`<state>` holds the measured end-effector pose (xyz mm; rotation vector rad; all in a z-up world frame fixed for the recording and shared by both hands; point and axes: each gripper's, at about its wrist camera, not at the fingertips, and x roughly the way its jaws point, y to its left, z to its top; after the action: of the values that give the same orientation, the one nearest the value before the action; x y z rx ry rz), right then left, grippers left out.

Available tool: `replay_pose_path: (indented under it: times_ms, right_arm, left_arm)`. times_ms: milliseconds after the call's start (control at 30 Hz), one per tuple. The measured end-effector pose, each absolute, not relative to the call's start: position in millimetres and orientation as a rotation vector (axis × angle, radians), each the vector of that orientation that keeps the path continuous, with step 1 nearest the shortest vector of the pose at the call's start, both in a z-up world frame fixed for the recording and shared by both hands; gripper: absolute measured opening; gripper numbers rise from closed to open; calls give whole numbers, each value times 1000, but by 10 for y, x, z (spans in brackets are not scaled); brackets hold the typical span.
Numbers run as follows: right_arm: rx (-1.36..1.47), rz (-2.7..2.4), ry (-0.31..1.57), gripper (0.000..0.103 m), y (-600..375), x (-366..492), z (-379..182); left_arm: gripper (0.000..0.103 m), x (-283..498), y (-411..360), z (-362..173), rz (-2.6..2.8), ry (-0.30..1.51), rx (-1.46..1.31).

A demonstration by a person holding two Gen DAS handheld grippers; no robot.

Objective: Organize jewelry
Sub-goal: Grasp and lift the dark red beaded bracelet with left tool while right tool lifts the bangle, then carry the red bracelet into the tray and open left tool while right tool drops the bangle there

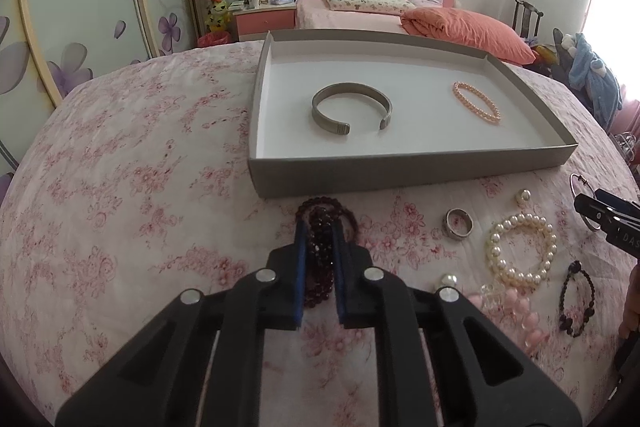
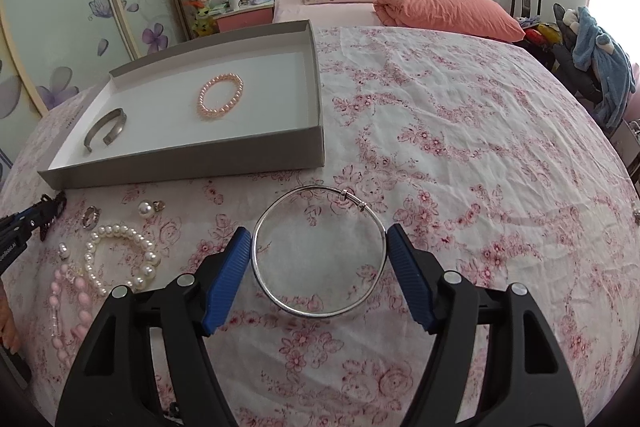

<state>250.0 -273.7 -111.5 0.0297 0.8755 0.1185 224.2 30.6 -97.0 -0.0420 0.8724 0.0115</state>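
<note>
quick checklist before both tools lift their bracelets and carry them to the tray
1. Left tool shut on the dark beaded bracelet: ok, pads press on the strands.
2. Right tool gripping the thin silver bangle: cannot tell, pads sit at its sides, contact unclear.
3. Free space in the tray: ok, only the grey cuff and pink bead bracelet inside.
4. Dark bracelet fully off the bedspread: not ok, it lies on it.
5. White pearl bracelet apart from both tools: ok.
</note>
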Motion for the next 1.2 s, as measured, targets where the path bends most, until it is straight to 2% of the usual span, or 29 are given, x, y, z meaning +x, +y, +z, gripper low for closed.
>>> replay_pose_path:
  times_ms: [400, 1200]
  right_arm:
    - [66, 163, 809, 70, -2678, 2309, -915]
    - [52, 241, 448, 70, -2361, 1990, -78]
  left_arm:
    - [10, 1963, 354, -780, -35, 790, -76]
    - [10, 1742, 43, 61, -63, 516, -58]
